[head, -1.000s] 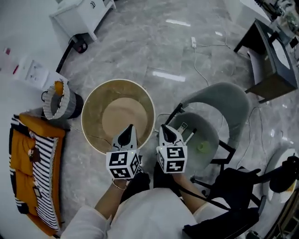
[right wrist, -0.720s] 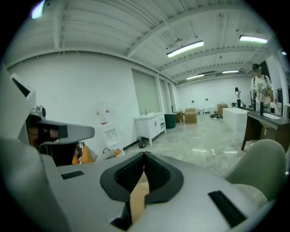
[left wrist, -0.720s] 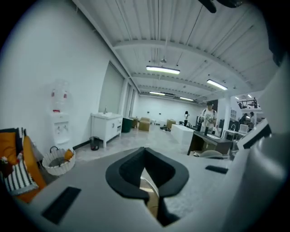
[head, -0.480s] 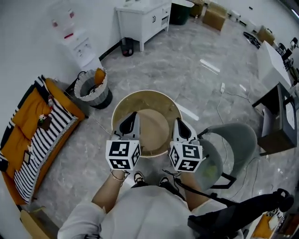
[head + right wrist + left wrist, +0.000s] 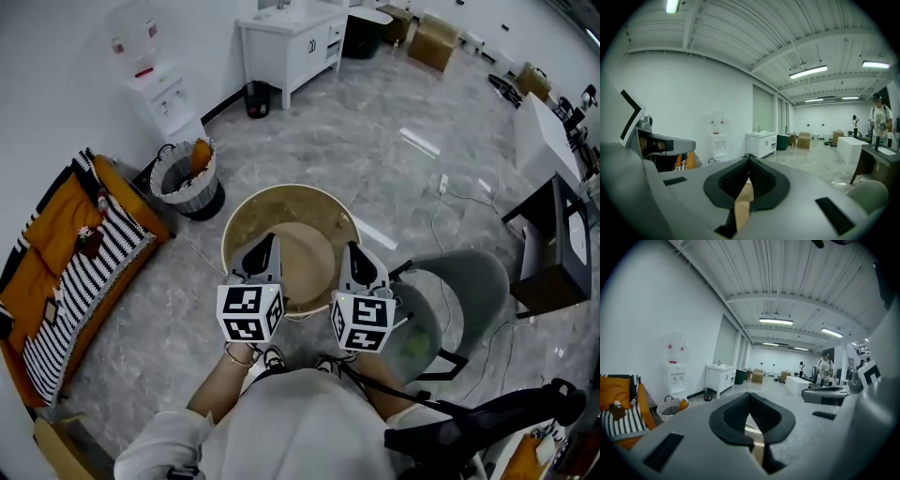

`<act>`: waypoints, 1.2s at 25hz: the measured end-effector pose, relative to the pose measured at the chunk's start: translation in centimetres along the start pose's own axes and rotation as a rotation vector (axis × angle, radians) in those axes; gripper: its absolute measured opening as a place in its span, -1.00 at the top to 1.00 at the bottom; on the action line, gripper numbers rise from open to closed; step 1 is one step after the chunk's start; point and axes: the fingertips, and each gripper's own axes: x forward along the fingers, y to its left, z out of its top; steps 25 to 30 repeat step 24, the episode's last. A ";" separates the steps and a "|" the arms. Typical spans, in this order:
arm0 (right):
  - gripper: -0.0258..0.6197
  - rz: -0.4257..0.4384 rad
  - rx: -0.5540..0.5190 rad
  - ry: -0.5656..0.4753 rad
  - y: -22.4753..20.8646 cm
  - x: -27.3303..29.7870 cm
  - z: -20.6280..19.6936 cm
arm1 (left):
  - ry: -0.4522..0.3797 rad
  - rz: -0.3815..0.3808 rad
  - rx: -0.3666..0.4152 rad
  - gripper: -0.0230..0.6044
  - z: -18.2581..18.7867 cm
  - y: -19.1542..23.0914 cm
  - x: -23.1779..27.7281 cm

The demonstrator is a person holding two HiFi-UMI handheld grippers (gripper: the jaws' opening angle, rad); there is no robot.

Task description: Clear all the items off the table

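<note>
Tan and round, with a paler disc at its centre, the surface (image 5: 246, 220) stands on the grey marble floor (image 5: 375, 141) directly ahead of your hands. Your left hand-held gripper (image 5: 263, 247) hangs over its near left rim with both jaws pressed together, pinching nothing. Your right hand-held gripper (image 5: 352, 255) hangs over the near right rim, its jaws likewise closed tip to tip on nothing. The white cubes (image 5: 248, 315) on both show black square patterns. Just right of the surface is a grey-green shell chair (image 5: 473, 281). To the left, near the wall, a dark bin with a white mesh liner (image 5: 185, 178) holds something orange. Beside the bin is an orange couch with a black-and-white striped throw (image 5: 66, 234). The white water dispenser (image 5: 161, 86) bears a red label too small to read.
</note>
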 end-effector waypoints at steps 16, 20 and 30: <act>0.85 -0.033 -0.002 0.022 -0.9 0.4 0.4 | 0.013 -0.032 0.003 0.90 -0.2 -0.5 1.3; 0.85 -0.033 -0.003 0.019 -1.1 0.8 0.7 | 0.013 -0.030 0.004 0.90 0.1 -0.5 1.6; 0.85 -0.035 -0.002 0.017 -1.3 1.0 0.9 | 0.010 -0.025 0.005 0.90 0.3 -0.4 1.7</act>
